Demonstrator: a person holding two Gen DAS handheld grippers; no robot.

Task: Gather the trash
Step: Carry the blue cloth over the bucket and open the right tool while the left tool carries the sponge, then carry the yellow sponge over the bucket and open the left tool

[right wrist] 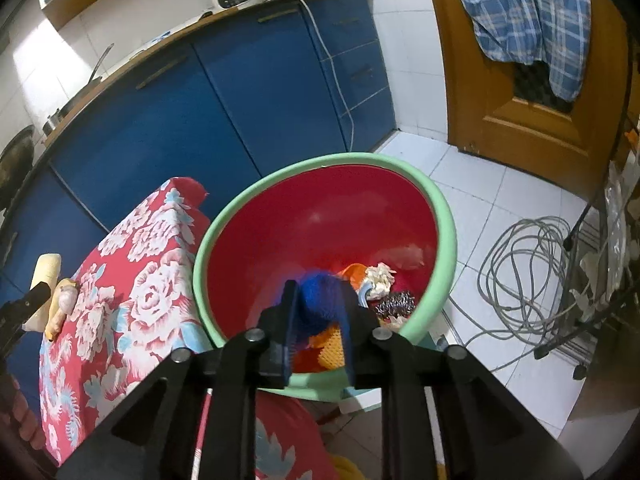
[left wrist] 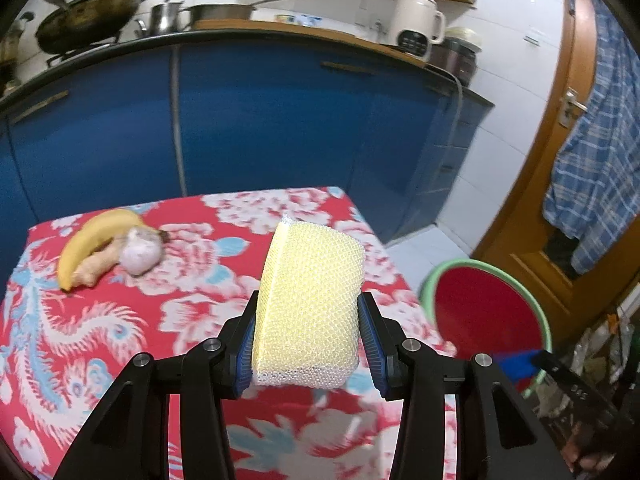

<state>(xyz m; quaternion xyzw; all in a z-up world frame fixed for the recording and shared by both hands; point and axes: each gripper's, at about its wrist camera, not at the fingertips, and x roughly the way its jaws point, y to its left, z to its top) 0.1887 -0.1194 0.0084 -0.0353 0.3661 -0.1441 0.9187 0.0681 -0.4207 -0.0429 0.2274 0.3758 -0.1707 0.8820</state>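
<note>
My left gripper (left wrist: pixel 307 320) is shut on a yellow mesh sponge (left wrist: pixel 312 300) and holds it above the red floral table (left wrist: pixel 120 340). The sponge also shows at the left edge of the right wrist view (right wrist: pixel 46 276). My right gripper (right wrist: pixel 318 308) is shut on a blue mesh scrubber (right wrist: pixel 320 300) and holds it over the red basin with a green rim (right wrist: pixel 324 220). The basin (left wrist: pixel 480 312) stands to the right of the table. In it lie a steel wool pad (right wrist: pixel 396 304), crumpled white paper (right wrist: pixel 380 276) and orange scraps (right wrist: pixel 352 272).
A banana (left wrist: pixel 92 240), a ginger piece (left wrist: pixel 90 272) and a garlic bulb (left wrist: pixel 140 252) lie at the table's far left. Blue cabinets (left wrist: pixel 260 120) stand behind. A wooden door (right wrist: pixel 520 80) with a plaid shirt, a coil of grey cable (right wrist: pixel 528 272) and a rack are at the right.
</note>
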